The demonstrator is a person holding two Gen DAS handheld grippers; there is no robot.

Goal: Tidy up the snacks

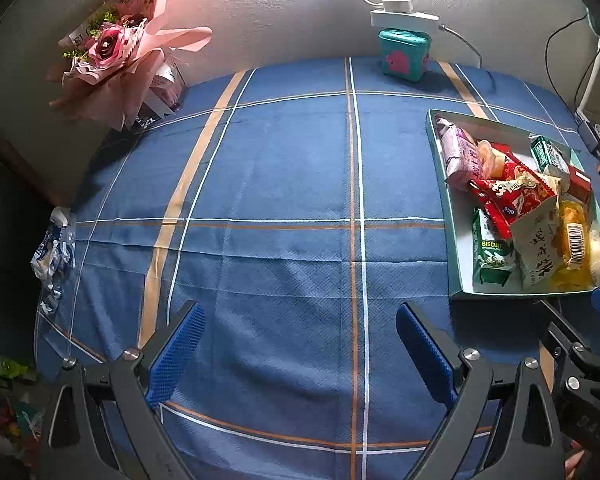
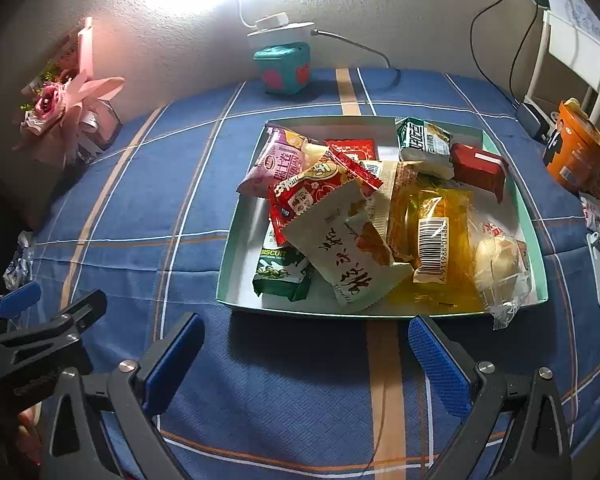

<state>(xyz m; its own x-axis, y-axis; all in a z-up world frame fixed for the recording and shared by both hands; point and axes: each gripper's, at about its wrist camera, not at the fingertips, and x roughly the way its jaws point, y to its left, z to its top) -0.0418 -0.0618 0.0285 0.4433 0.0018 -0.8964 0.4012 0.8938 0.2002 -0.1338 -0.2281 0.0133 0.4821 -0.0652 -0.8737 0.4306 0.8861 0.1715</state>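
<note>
A shallow teal tray (image 2: pixel 236 216) (image 1: pixel 448 216) on the blue plaid tablecloth holds several snack packets. Among them are a pink packet (image 2: pixel 274 164), a red packet (image 2: pixel 312 192), a green biscuit pack (image 2: pixel 280 272), a beige packet (image 2: pixel 344 248), a yellow wrapped cake (image 2: pixel 432 240) and a clear-wrapped bun (image 2: pixel 500 264). My right gripper (image 2: pixel 304 348) stands open just in front of the tray's near edge, nothing between its blue pads. My left gripper (image 1: pixel 300 344) is open over bare cloth, left of the tray. Each gripper shows at the edge of the other's view.
A pink flower bouquet (image 1: pixel 116 56) stands at the back left, a teal box (image 1: pixel 404 56) with a white power strip at the back. An orange cup (image 2: pixel 576 148) and a white rack sit to the right. A blue-white wrapper (image 1: pixel 54 252) lies at the left table edge.
</note>
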